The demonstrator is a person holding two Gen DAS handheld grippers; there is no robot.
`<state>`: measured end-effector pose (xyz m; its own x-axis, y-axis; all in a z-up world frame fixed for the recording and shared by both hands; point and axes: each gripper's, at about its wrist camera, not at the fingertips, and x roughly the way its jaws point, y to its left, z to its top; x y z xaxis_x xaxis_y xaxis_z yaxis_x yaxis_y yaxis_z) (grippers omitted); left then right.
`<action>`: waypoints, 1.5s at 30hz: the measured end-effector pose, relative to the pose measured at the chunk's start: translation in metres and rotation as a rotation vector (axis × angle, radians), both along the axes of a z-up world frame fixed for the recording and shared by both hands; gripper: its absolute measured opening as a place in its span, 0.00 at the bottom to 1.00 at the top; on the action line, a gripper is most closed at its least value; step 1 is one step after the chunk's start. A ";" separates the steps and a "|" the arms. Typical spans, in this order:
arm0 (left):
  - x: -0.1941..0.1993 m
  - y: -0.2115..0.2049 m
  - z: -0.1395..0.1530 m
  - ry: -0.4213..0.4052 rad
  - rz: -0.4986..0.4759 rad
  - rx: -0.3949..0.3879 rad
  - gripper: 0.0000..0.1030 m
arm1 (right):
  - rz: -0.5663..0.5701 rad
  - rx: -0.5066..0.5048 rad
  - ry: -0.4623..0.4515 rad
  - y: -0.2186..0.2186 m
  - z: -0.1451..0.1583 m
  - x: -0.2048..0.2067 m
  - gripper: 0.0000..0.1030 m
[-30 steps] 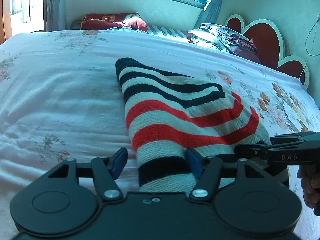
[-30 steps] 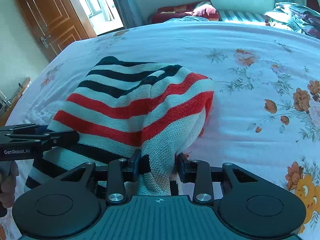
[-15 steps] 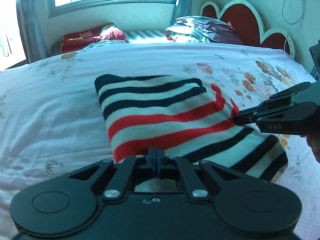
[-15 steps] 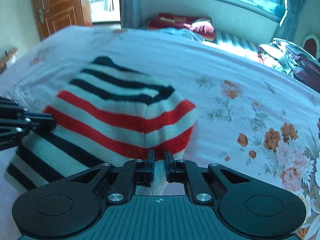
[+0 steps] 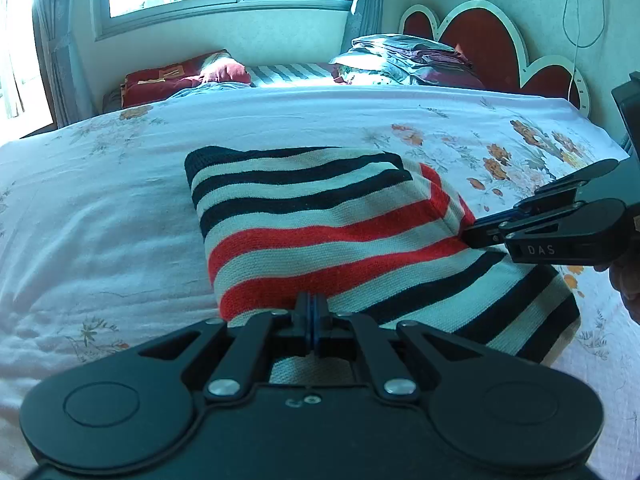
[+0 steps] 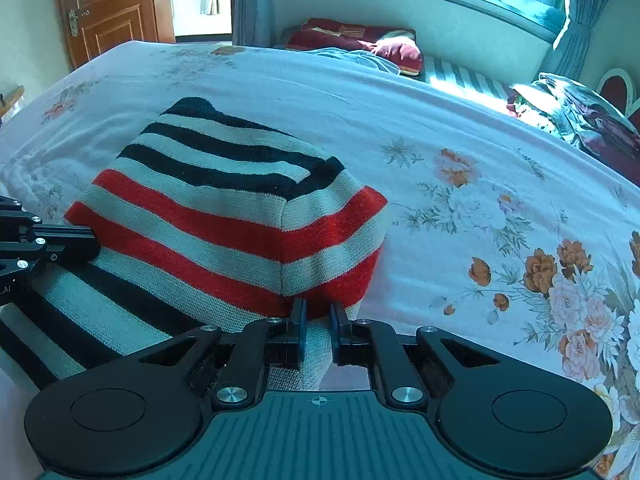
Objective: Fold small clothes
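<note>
A small knit sweater (image 5: 320, 232) with black, red and white stripes lies on the bed, partly folded over itself. It also shows in the right wrist view (image 6: 216, 232). My left gripper (image 5: 312, 316) is shut on the sweater's near edge and lifts it. My right gripper (image 6: 317, 322) is shut on the sweater's other near corner, with a fold of knit pinched between its fingers. The right gripper also shows in the left wrist view (image 5: 476, 236) at the sweater's right side. The left gripper shows in the right wrist view (image 6: 88, 246) at the sweater's left edge.
The bed has a white floral sheet (image 5: 100, 220). A red pillow (image 5: 180, 80) and a pile of folded bedding (image 5: 408, 56) lie at the far side by the heart-shaped headboard (image 5: 472, 36). A wooden door (image 6: 108, 4) stands at the far left.
Both grippers closed on the sweater's near edge and lifted it, carrying the near part up and toward the far side over the rest of the garment.
</note>
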<state>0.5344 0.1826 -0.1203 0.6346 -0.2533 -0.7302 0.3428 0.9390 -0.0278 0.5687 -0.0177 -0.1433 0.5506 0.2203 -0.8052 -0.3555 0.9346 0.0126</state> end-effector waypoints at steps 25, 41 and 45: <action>-0.069 0.005 -0.002 0.005 0.029 0.008 0.02 | 0.155 0.026 -0.045 -0.015 0.000 -0.076 0.10; -0.078 -0.003 -0.008 -0.023 0.099 0.033 0.02 | 0.141 0.006 -0.077 -0.017 -0.002 -0.096 0.13; -0.096 -0.003 -0.003 0.003 0.098 0.013 0.01 | 0.139 0.036 -0.072 -0.024 0.008 -0.113 0.13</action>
